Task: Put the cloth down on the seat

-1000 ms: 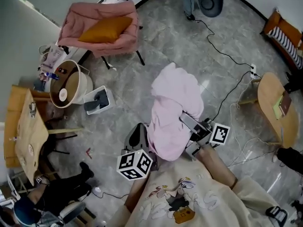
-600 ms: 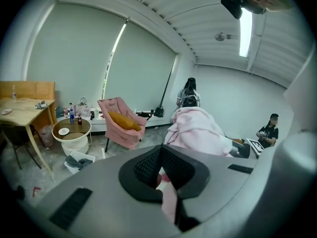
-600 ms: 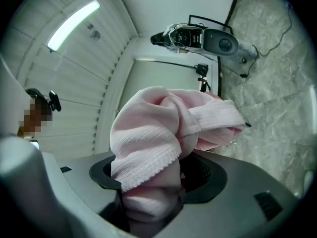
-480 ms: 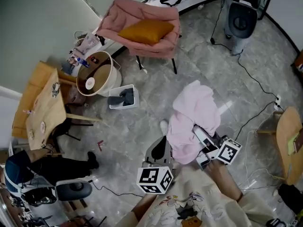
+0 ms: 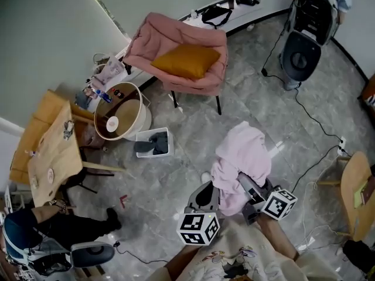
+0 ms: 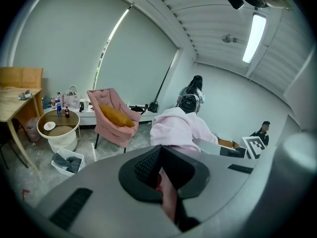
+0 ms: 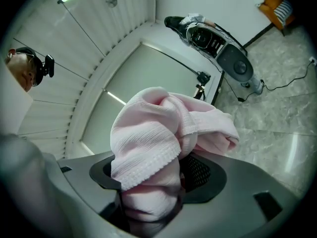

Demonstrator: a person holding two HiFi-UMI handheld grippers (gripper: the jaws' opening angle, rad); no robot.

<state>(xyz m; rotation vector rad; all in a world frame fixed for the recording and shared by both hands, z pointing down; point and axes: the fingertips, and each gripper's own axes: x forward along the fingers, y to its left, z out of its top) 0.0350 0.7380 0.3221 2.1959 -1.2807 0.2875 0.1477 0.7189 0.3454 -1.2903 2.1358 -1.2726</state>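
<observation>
Pink cloth (image 5: 241,156), clamped in both my left hand-held gripper (image 5: 214,191) and right hand-held gripper (image 5: 246,185), hangs well short of the pink armchair (image 5: 153,40); I judge I'm mid-carry and must next reach its seat.

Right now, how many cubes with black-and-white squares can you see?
2. One black-and-white marker cube sits bottom centre in the head view; the second marker cube is just right of it, beside the bunched pale pink cloth. None seem hidden.
</observation>
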